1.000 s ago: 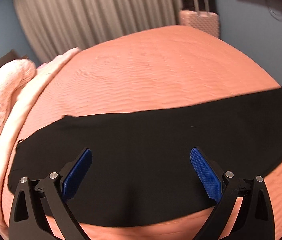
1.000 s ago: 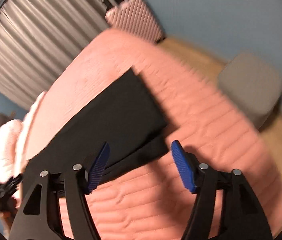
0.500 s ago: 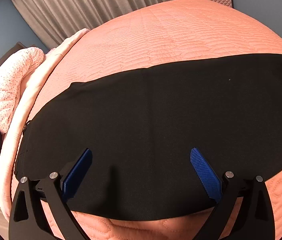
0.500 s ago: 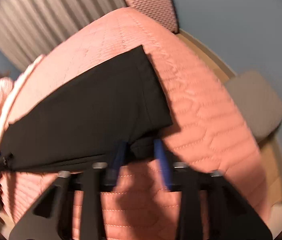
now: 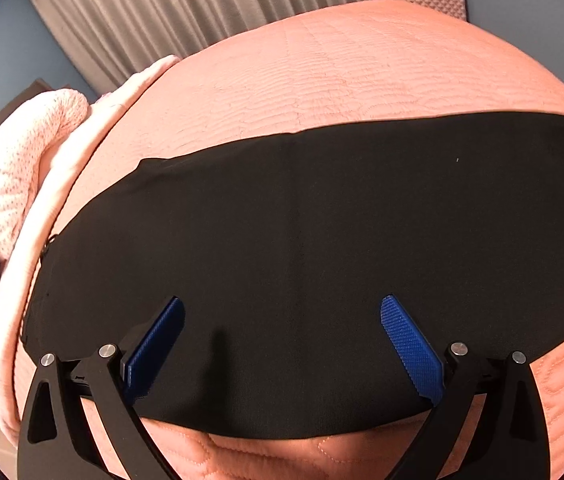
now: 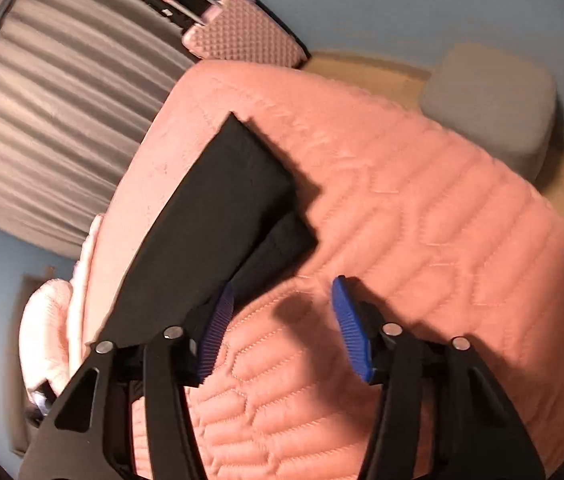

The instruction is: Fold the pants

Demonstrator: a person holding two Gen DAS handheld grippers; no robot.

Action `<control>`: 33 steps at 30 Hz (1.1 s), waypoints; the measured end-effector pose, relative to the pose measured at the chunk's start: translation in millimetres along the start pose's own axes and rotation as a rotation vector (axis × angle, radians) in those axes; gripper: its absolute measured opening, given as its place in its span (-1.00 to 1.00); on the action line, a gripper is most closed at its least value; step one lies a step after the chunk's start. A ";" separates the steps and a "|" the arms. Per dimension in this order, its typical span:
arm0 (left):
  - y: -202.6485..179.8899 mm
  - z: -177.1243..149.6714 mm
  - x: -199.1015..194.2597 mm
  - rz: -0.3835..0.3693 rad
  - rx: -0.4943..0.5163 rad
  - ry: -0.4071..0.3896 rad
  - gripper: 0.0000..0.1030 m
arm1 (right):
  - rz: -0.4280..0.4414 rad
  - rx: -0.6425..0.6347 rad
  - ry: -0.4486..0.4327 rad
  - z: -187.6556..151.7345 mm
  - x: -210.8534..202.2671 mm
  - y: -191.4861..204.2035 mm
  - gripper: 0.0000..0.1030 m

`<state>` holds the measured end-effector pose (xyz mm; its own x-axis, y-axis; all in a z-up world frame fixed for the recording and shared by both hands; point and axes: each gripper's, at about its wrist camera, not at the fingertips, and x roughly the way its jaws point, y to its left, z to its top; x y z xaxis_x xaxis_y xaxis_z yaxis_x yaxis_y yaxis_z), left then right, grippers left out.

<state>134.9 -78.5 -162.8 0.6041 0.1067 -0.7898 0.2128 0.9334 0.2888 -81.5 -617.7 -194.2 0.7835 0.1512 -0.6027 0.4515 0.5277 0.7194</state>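
Left tool [image 5: 282, 344] spread wide above the black pants [image 5: 302, 240], right tool [image 6: 282, 320] also spread, gripping nothing, just off the leg ends, pants [image 6: 202, 220] lying flat across the pink quilted bed [image 6: 422, 220].

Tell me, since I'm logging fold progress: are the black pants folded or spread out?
Folded lengthwise: the black pants lie as one long flat band on the quilted bedspread, legs stacked, a lower hem peeking out.
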 end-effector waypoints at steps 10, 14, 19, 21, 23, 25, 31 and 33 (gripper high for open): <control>5.2 0.7 -12.0 -0.051 -0.020 -0.039 0.90 | 0.033 0.000 -0.093 12.4 58.3 43.6 -0.48; 18.9 -0.6 -20.1 -0.035 -0.024 -0.075 0.90 | -0.029 -0.198 -0.149 7.2 37.3 100.0 -0.80; 63.5 -4.5 -36.9 -0.023 -0.099 -0.120 0.90 | 0.081 -0.659 -0.045 -43.0 44.5 247.7 -0.89; 88.1 -10.6 -45.8 0.000 -0.132 -0.134 0.90 | 0.155 -0.806 0.048 -82.4 59.3 292.0 -1.00; 112.8 -18.3 -50.3 0.012 -0.162 -0.128 0.90 | 0.191 -0.978 0.158 -134.1 89.2 331.7 -1.00; 140.1 -28.7 -51.9 0.033 -0.196 -0.118 0.90 | 0.214 -1.082 0.266 -180.0 122.4 350.8 -1.00; 197.3 -60.1 -42.7 0.135 -0.213 -0.091 0.90 | 0.074 -1.148 0.287 -241.1 156.3 336.5 -1.00; 207.3 -68.4 -41.2 0.138 -0.206 -0.093 0.90 | -0.078 -1.053 0.121 -202.0 133.8 321.1 -0.74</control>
<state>101.6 134.0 -107.4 0.6864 0.2145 -0.6949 -0.0315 0.9634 0.2662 82.1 -259.2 -113.5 0.6944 0.1369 -0.7065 -0.1436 0.9884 0.0503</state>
